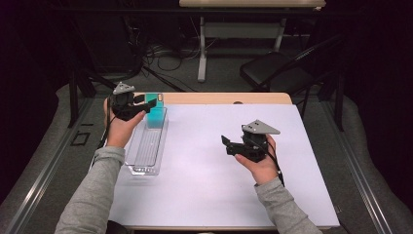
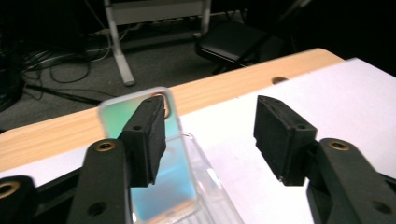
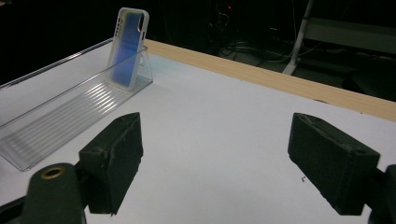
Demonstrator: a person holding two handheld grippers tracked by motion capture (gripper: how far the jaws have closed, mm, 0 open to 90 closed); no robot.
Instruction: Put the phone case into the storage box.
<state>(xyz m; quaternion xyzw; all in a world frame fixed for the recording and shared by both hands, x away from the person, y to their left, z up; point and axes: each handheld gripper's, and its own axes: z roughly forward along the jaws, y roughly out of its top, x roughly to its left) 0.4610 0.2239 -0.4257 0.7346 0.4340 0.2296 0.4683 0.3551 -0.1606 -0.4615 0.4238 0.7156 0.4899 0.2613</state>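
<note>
Left gripper: jaws apart, nothing clamped, nothing touched; held in the left hand above the far end of the clear tray. In the left gripper view: pads well separated, with the phone case behind and below the left pad, not between the pads.

Right gripper: jaws wide apart, empty; held in the right hand over the white table cover, well apart from the tray. In the right gripper view: bare white surface between the pads.

Phone case: one; translucent rim, teal to blue iridescent back; propped upright and slightly tilted against the far end wall of the tray. In the right gripper view: lower edge inside the tray, upper part above the rim.

Count: two grippers, one phone case, one clear ribbed tray, one white cover on one wooden table. Beyond the table: one black folding chair, one table leg frame, cables on the floor, number unclear.
</note>
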